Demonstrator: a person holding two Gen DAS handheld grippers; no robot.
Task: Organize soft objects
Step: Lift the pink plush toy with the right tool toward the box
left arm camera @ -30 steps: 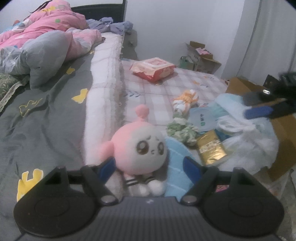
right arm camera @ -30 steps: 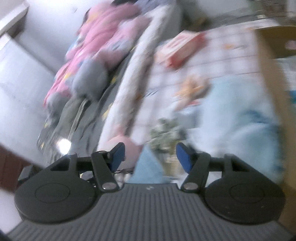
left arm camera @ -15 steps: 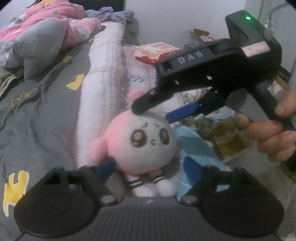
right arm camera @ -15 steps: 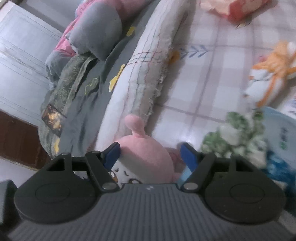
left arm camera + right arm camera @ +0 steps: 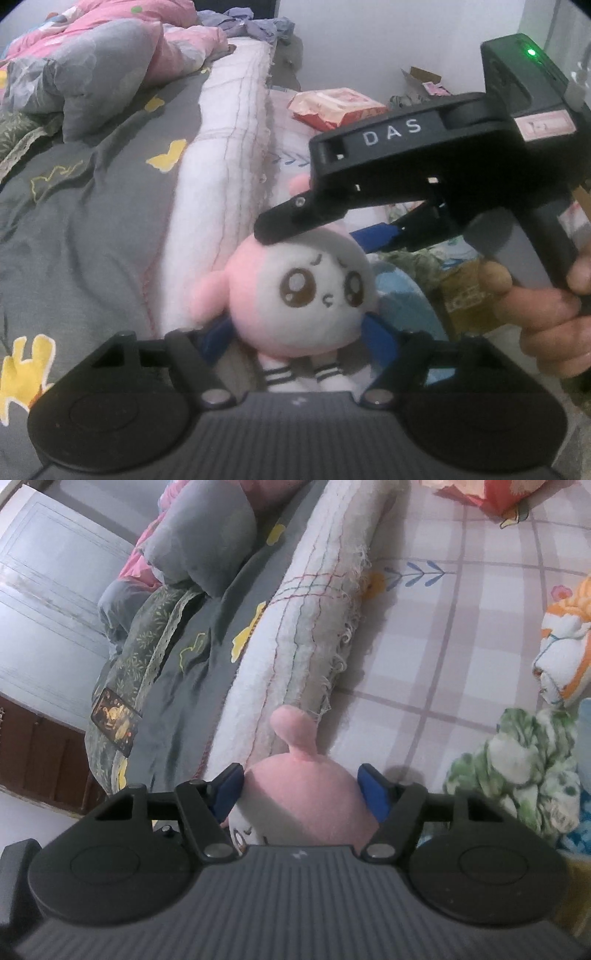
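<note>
A round pink-and-white plush doll with big brown eyes sits on the bed against a rolled white blanket. My left gripper straddles its lower body. The blue pads sit close on either side, and the jaws are closing. My right gripper, held by a hand, reaches in from the right over the doll's head. One black finger rests on the crown and the blue pad sits behind it. In the right wrist view the pink head fills the gap of the right gripper, whose jaws are closing; I see no dent.
On the checked sheet lie a green-white cloth bundle, an orange-white soft toy and a red-pink package. A light blue item and a gold packet lie right of the doll. Pink and grey quilts are heaped at the back left.
The right gripper swept in from the right and came down over the doll's head. The left gripper moved in closer around the doll's body.
</note>
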